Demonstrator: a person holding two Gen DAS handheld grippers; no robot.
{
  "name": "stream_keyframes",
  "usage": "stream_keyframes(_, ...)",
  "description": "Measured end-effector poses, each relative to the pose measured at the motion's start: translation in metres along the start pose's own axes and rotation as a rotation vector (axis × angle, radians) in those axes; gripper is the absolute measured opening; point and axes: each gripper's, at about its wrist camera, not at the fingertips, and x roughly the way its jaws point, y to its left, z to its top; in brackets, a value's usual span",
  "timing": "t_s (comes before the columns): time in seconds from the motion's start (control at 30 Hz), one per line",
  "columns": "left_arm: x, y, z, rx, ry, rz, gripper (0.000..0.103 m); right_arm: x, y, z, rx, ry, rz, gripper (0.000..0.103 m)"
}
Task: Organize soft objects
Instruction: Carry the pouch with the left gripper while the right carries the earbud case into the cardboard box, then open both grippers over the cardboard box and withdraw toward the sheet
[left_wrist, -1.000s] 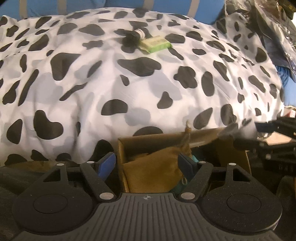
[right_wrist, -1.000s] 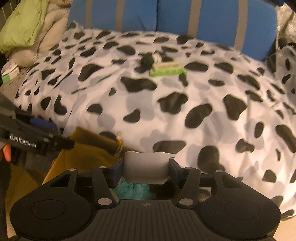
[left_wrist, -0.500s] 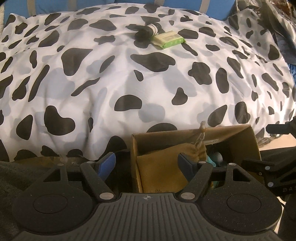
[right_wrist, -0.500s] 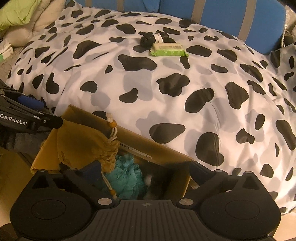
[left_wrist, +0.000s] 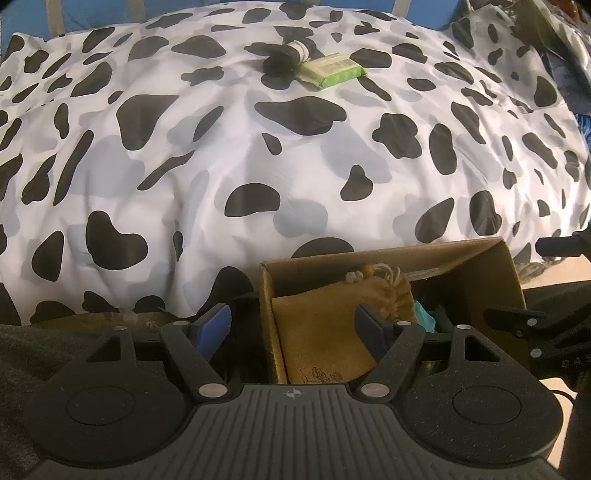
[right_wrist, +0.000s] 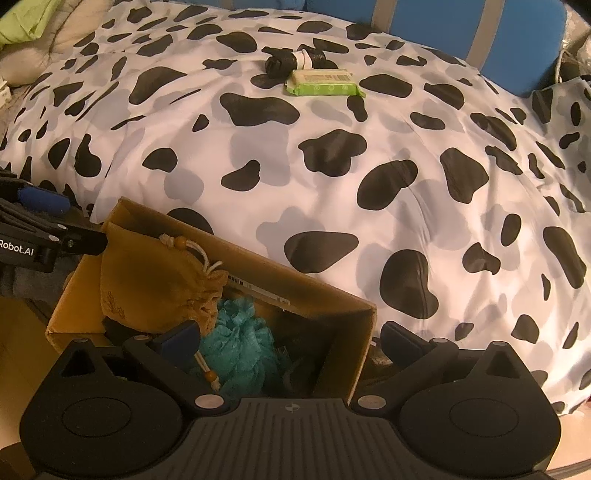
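Note:
An open cardboard box (left_wrist: 388, 254) (right_wrist: 295, 284) stands at the near edge of the cow-print duvet (right_wrist: 369, 147). Inside lie a mustard drawstring pouch (left_wrist: 325, 332) (right_wrist: 147, 280) and a teal mesh pouf (right_wrist: 243, 347) (left_wrist: 424, 317). My left gripper (left_wrist: 291, 328) is open, its fingers straddling the box's left wall and part of the pouch. My right gripper (right_wrist: 291, 338) stands wide open over the box's right half, above the pouf, gripping nothing. Far back on the duvet rest a green wipes pack (right_wrist: 321, 83) (left_wrist: 332, 70) and a black roll with a white band (right_wrist: 284, 61) (left_wrist: 282, 61).
A blue striped cushion (right_wrist: 424, 22) backs the bed. Green and beige bedding (right_wrist: 22, 22) is piled at the far left. Dark plastic clutter (left_wrist: 554, 37) sits at the far right. The left gripper's body (right_wrist: 37, 221) shows beside the box.
The right gripper's jaws opened wide and let go of a white soft item that is now out of sight. Both views tipped further down toward the box. The left gripper's jaws kept their width.

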Motion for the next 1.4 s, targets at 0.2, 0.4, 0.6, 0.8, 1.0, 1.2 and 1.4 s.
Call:
stream_keyframes(0.2, 0.0, -0.001, 0.0, 0.005, 0.004, -0.001, 0.073, 0.002, 0.001, 0.0, -0.003, 0.014, -0.007, 0.103)
stream_keyframes(0.4, 0.001, -0.002, 0.0, 0.017, 0.008, -0.004, 0.073, 0.005, 0.001, 0.0, -0.004, 0.029, -0.017, 0.103)
stream_keyframes(0.6, 0.001, -0.003, 0.0, 0.018, 0.009, -0.004, 0.073, 0.006, 0.0, -0.001, -0.002, 0.032, -0.029, 0.103)
stream_keyframes(0.8, 0.001, -0.003, -0.001, 0.022, 0.009, -0.003, 0.073, 0.007, -0.002, 0.0, 0.006, 0.034, -0.046, 0.103)
stream_keyframes(1.0, 0.001, -0.003, 0.0, 0.023, 0.008, -0.003, 0.073, 0.006, -0.006, 0.001, 0.027, 0.027, -0.062, 0.103)
stream_keyframes(1.2, 0.001, -0.006, 0.001, 0.032, -0.005, -0.007, 0.073, 0.004, -0.011, 0.005, 0.057, 0.002, -0.081, 0.103)
stream_keyframes(1.4, -0.002, -0.007, 0.003, 0.034, -0.033, -0.008, 0.073, -0.001, -0.018, 0.009, 0.1, -0.035, -0.104, 0.103)
